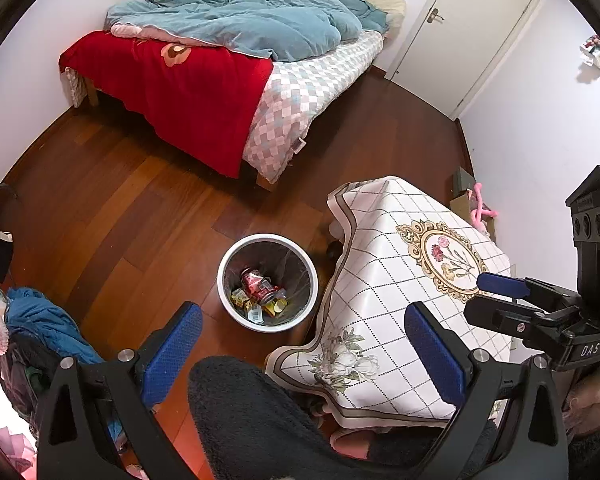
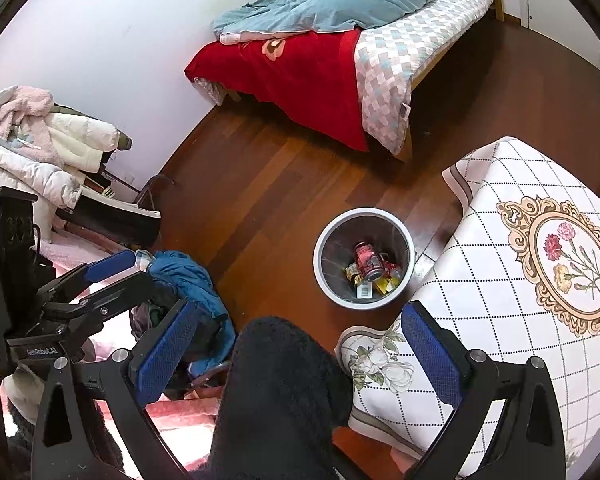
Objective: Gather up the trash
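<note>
Both tools idle, nothing held: left tool (image 1: 302,354) spread wide, right tool (image 2: 296,354) same. Trash bin (image 1: 267,282) on the floor just beside the surface (image 1: 416,280) w/ the floral cloth, between it and the bed (image 1: 236,76). Bin already holds a red can (image 1: 258,285) plus yellow wrappers and a barcode scrap. Surface top near the bin shows no loose trash (far edge out of frame, can't confirm). Judgement: collection phase looks about done, or between pickups. Next: scan floor around bin for leftovers; if none, prob reach for the bin liner, needs both tools lowered to the rim.
</note>
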{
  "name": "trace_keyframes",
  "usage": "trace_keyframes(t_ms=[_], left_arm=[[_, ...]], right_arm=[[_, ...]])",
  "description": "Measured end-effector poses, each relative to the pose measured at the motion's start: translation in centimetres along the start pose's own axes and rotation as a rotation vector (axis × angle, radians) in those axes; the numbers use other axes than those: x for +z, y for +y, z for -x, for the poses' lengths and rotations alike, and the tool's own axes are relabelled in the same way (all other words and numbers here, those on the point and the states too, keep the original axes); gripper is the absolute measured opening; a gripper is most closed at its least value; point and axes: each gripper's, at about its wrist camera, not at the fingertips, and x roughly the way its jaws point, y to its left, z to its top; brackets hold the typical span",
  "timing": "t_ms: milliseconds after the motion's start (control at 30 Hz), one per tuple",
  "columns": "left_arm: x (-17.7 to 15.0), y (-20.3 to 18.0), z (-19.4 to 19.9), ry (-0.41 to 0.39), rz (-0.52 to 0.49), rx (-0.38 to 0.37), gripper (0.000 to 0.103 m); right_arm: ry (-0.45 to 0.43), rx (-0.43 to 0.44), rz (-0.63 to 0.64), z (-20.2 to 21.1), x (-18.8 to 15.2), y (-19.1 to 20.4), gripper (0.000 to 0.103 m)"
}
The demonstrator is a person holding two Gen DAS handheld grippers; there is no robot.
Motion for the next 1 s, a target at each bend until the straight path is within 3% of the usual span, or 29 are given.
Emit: trace_keyframes(t_ms=[1000], left_arm=[[-0.52,-0.91,0.58,0.002,-0.003,-0.009,0.103]], right_arm=[[-0.002,0.007,-0.001,0.68,-0.06,-0.38,0.103]])
